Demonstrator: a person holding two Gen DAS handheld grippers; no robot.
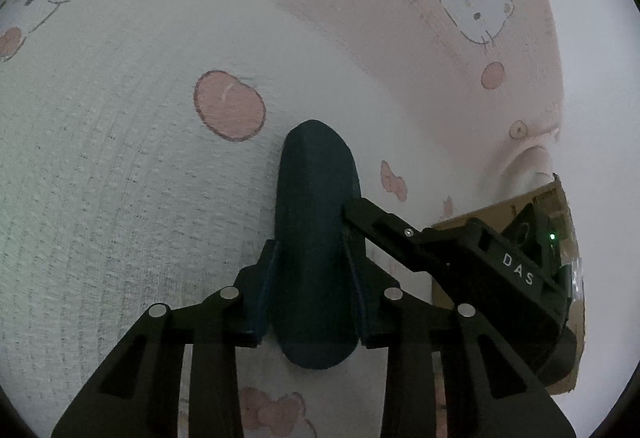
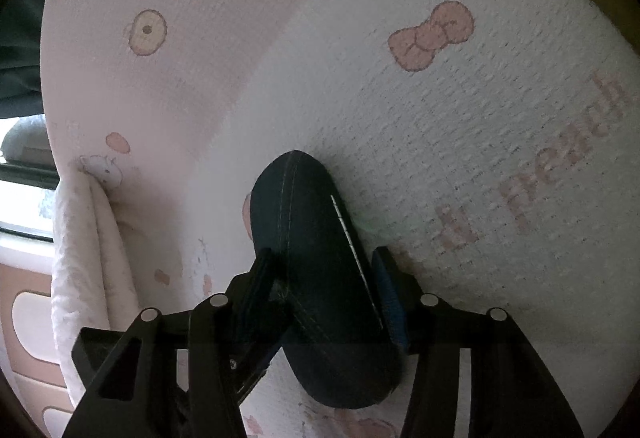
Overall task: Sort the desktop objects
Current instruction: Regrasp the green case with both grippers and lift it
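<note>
A dark navy fabric pouch with a zipper, like a pencil case, lies on a pink and white Hello Kitty cloth. In the left wrist view my left gripper [image 1: 314, 258] is shut on the pouch [image 1: 316, 222] from both sides. The right gripper's finger [image 1: 384, 222] comes in from the right and touches the pouch's side. In the right wrist view my right gripper [image 2: 320, 278] is shut on the same pouch [image 2: 320, 278], zipper [image 2: 352, 246] facing right. The left gripper's finger [image 2: 256, 322] overlaps at lower left.
The patterned cloth [image 1: 160, 158] covers the whole surface. A brown cardboard box [image 1: 560, 206] sits at the right edge in the left wrist view. In the right wrist view the cloth [image 2: 480, 118] folds down at the left edge [image 2: 84, 238], with a window and floor beyond.
</note>
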